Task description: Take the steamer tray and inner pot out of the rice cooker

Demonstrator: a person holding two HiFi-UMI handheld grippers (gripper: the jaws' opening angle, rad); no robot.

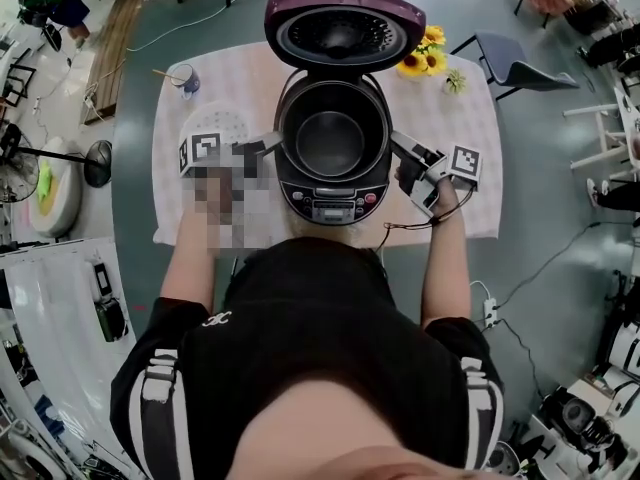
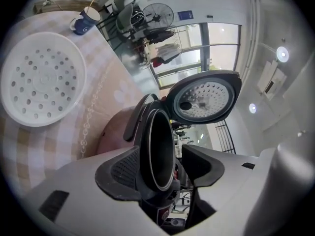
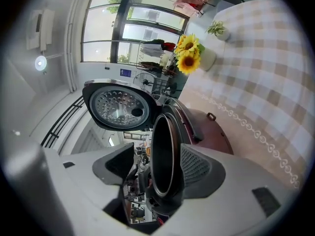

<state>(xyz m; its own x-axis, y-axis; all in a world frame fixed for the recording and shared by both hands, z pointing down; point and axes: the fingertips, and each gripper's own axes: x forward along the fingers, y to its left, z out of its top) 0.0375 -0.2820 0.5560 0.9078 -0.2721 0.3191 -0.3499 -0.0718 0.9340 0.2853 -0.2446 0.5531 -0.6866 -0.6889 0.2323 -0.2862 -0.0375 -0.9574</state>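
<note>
Steamer tray: lay on the bench, left of centre; judged light, stiff.
Inner pot: sat in the open rice cooker, centre frame; judged rigid, smooth, slippery; grip opposite rim points.
Left tongs: apart, straddling rim, unclamped.
Right tongs: likewise.
Writing: none legible.

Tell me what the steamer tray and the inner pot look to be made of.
Steamer tray: white, matte, moulded with round holes, so likely plastic. Inner pot: dark, smooth lining with a soft sheen and a thin bright rim, so probably coated metal; the look alone leaves that open.
</note>
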